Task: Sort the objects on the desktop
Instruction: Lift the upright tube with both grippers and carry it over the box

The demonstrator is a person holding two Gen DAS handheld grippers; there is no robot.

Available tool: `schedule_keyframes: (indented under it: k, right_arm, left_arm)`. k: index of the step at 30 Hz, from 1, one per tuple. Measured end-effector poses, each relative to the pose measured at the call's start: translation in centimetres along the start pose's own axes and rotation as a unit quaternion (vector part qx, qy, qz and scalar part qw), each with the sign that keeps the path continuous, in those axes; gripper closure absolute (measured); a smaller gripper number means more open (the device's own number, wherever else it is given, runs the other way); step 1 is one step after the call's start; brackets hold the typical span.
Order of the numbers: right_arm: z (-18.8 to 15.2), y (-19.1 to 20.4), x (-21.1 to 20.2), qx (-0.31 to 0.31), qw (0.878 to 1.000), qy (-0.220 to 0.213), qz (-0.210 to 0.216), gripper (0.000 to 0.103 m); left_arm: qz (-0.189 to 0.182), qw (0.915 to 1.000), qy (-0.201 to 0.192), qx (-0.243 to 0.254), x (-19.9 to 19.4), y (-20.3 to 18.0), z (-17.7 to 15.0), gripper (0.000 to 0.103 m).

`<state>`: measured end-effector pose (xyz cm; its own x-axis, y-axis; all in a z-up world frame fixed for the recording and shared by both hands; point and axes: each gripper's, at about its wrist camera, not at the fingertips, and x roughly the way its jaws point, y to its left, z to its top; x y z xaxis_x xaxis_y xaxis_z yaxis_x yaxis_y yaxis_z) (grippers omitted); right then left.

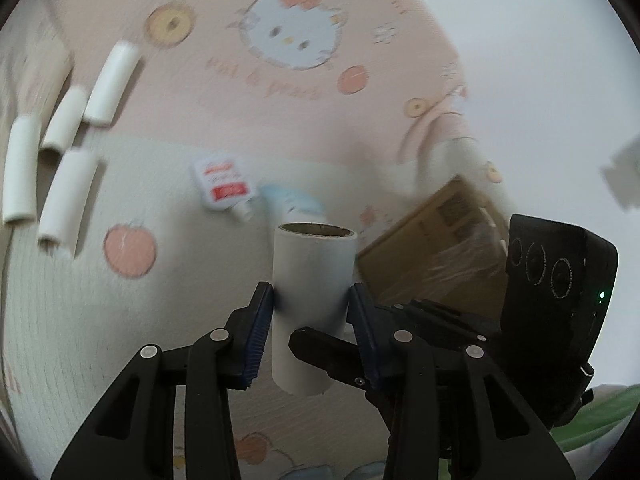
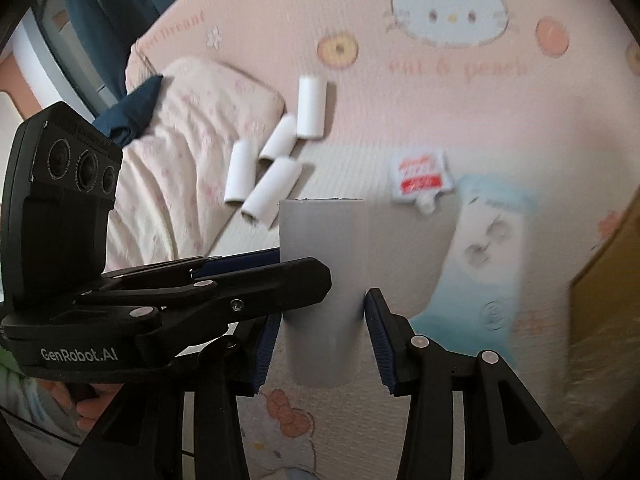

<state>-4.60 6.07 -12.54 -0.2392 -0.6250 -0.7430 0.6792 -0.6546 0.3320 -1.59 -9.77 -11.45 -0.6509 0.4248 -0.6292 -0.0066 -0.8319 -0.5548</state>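
An upright white cardboard tube [image 1: 314,272] [image 2: 320,232] with a brown inner rim hangs above the bedding. My left gripper [image 1: 312,292] has its blue pads against the tube's two sides, shut on it. In the right wrist view it reaches in from the left [image 2: 300,266]. My right gripper [image 2: 322,312] holds the same tube lower down, pad tips touching both sides. One of its black fingers [image 1: 320,346] crosses in front of the tube. Several more white tubes [image 1: 64,196] [image 2: 272,188] lie together on the sheet at the left.
The surface is a pink and cream cartoon-cat sheet [image 1: 280,80]. A white pouch with a red label [image 1: 222,188] [image 2: 420,178] and a light blue pack [image 2: 480,248] lie beyond the tube. A brown cardboard box [image 1: 436,248] sits right, a pillow [image 2: 180,140] left.
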Motion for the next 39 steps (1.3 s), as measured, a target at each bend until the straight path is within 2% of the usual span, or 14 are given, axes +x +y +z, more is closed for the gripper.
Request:
schedule_keyframes:
  k: [7,12,18,23,27,33,39]
  right_arm:
    - [0.7,0.3,-5.0,-0.001,0.997,-0.067,-0.027,0.062]
    - [1.2,-0.5,-9.1,0.01,0.992,-0.117,-0.048,0.062]
    - [1.4,-2.1,-13.2,0.026,0.983,-0.162,-0.082,0.062]
    - [1.7,-3.3,-15.5,0.034,0.976,-0.167,-0.136,0.062]
    - [2.4,-4.7,-18.0,0.04,0.967,-0.18,-0.177,0.062]
    - [2.9,-7.2,-21.0,0.056,0.956,-0.195,-0.212,0.062]
    - [3.0,-9.9,-22.1,0.067,0.954,-0.176,-0.234,0.062]
  left_arm:
    - [-0.026,0.9977,-0.031,0.054,-1.6,-4.9,1.7,0.06]
    - [-0.04,0.9922,-0.046,0.109,-2.0,-9.2,3.3,0.061]
    - [-0.069,0.9862,-0.035,0.146,-0.9,-13.2,4.8,0.061]
    - [-0.081,0.98,-0.022,0.18,0.8,-16.7,5.9,0.061]
    - [-0.095,0.9717,-0.026,0.215,1.6,-19.9,6.9,0.061]
    - [-0.125,0.9655,-0.01,0.229,3.6,-23.2,8.6,0.06]
    - [-0.132,0.9625,0.03,0.235,6.7,-25.5,9.3,0.061]
